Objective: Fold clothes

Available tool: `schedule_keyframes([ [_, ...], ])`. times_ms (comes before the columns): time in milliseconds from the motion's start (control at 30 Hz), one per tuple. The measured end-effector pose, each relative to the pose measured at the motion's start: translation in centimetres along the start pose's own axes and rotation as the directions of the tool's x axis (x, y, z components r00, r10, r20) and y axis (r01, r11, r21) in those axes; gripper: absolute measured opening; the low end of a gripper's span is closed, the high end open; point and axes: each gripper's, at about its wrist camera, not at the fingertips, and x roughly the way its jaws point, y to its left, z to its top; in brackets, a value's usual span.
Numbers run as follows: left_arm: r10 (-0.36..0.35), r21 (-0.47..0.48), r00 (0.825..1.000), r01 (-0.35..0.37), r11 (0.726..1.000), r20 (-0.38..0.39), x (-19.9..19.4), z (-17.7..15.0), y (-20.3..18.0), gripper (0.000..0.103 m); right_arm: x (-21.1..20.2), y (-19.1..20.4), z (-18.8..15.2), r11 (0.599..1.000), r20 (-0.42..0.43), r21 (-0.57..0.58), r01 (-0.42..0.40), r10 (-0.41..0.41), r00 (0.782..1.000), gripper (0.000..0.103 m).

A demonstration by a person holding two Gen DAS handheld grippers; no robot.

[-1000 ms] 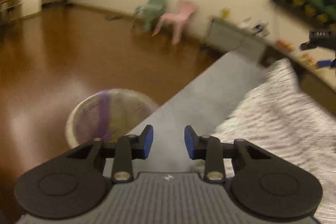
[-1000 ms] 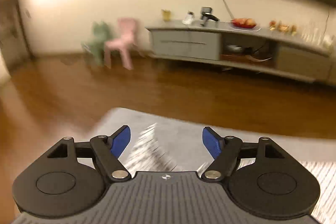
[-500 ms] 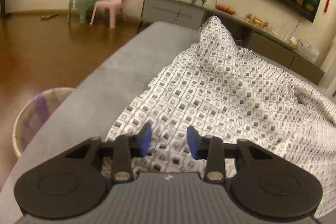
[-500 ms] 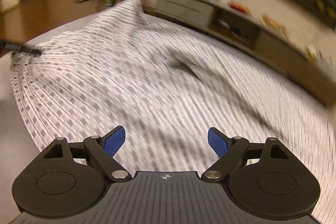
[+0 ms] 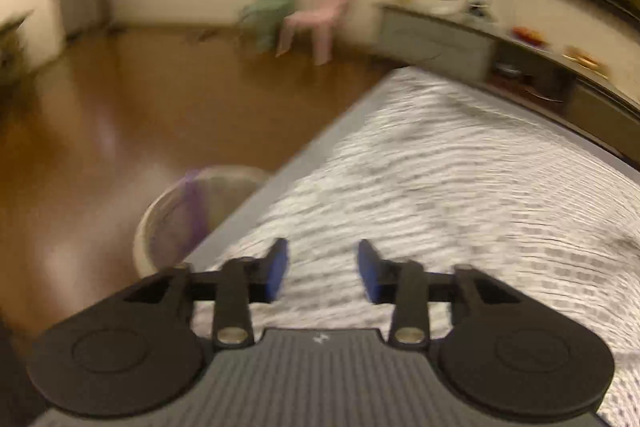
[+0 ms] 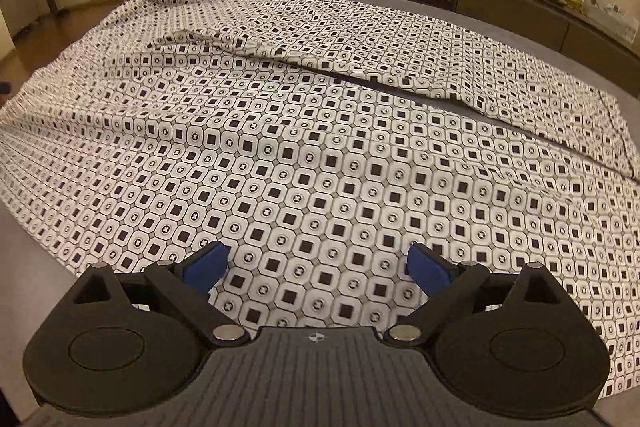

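While both sets of jaws are opening with nothing between them, the right gripper hangs wide over the patterned cloth and the left gripper, narrower, near its edge. Spread on the grey bed, long axis across it, the cloth looks thin, limp; best pinched at corners or hem.

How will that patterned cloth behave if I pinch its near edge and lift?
Probably floppy: the patterned cloth already lies in soft ridges and one overlapped fold. It looks thin, so likely light, and lifting one spot would probably drag the rest across the grey surface rather than raise it flat.
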Motion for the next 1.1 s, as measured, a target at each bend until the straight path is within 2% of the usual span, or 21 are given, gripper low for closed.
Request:
schedule_keyframes([
  [67, -0.042, 0.050, 0.999, 0.043, 0.998, -0.015, 0.4, 0.1, -2.5, 0.045, -0.6, -2.5, 0.6, 0.996, 0.046, 0.085, -0.006, 0.002, 0.999, 0.097],
  [133, -0.059, 0.066, 0.998, 0.061, 0.996, -0.026, 1.1, 0.3, -4.4, 0.045, -1.0, -5.3, 1.3, 0.987, 0.065, 0.155, 0.039, -0.050, 0.997, 0.097],
  [233, -0.081, 0.091, 0.996, 0.085, 0.992, -0.048, 2.2, 0.3, -6.6, 0.044, -1.4, -10.8, 1.9, 0.962, 0.024, 0.239, 0.131, -0.141, 0.990, 0.096],
  [333, -0.082, 0.156, 0.993, 0.095, 0.983, -0.085, 3.5, -0.7, -8.5, 0.044, -2.2, -16.2, 1.9, 0.923, -0.020, 0.310, 0.227, -0.233, 0.972, 0.096],
  [400, -0.053, 0.192, 0.991, 0.076, 0.978, -0.123, 4.5, -1.4, -9.5, 0.044, -2.4, -19.3, 1.3, 0.902, -0.059, 0.355, 0.246, -0.241, 0.969, 0.096],
  [467, -0.030, 0.207, 0.993, 0.054, 0.977, -0.116, 5.1, -1.7, -10.1, 0.047, -2.5, -21.1, 0.7, 0.901, -0.085, 0.333, 0.278, -0.265, 0.961, 0.096],
  [600, 0.003, 0.185, 0.991, 0.023, 0.982, -0.135, 5.4, -1.3, -10.4, 0.046, -3.3, -22.1, -1.1, 0.923, -0.129, 0.241, 0.300, -0.276, 0.953, 0.098],
  [667, -0.022, 0.180, 0.987, 0.051, 0.982, -0.161, 5.0, -1.2, -11.0, 0.042, -4.2, -22.2, -2.4, 0.925, -0.135, 0.236, 0.297, -0.272, 0.953, 0.098],
  [733, -0.128, 0.169, 0.979, 0.154, 0.973, -0.156, 3.0, -1.0, -11.9, 0.041, -5.0, -22.3, -3.3, 0.918, -0.136, 0.247, 0.311, -0.285, 0.949, 0.098],
  [767, -0.162, 0.203, 0.978, 0.187, 0.961, -0.133, 1.7, -1.1, -12.7, 0.042, -5.3, -22.4, -3.7, 0.912, -0.136, 0.255, 0.322, -0.296, 0.945, 0.098],
  [800, -0.193, 0.241, 0.975, 0.215, 0.946, -0.109, 0.3, -1.3, -13.5, 0.046, -5.7, -22.0, -3.9, 0.908, -0.126, 0.256, 0.332, -0.309, 0.943, 0.093],
  [833, -0.202, 0.277, 0.975, 0.221, 0.935, -0.097, -0.6, -1.8, -14.2, 0.048, -6.1, -21.0, -3.9, 0.909, -0.100, 0.244, 0.339, -0.324, 0.941, 0.089],
  [867, -0.197, 0.298, 0.974, 0.221, 0.929, -0.109, -0.6, -2.4, -14.7, 0.048, -6.4, -20.1, -3.9, 0.908, -0.074, 0.232, 0.347, -0.340, 0.938, 0.089],
  [1000, -0.155, 0.356, 0.973, 0.209, 0.911, -0.173, 0.6, -5.0, -15.8, 0.046, -6.2, -15.2, -2.5, 0.962, 0.008, 0.121, 0.245, -0.248, 0.969, 0.088],
  [1100, -0.154, 0.350, 0.975, 0.203, 0.914, -0.163, 0.0, -5.7, -15.3, 0.047, -4.2, -14.5, -2.6, 0.973, -0.047, 0.071, 0.222, -0.219, 0.975, 0.089],
])
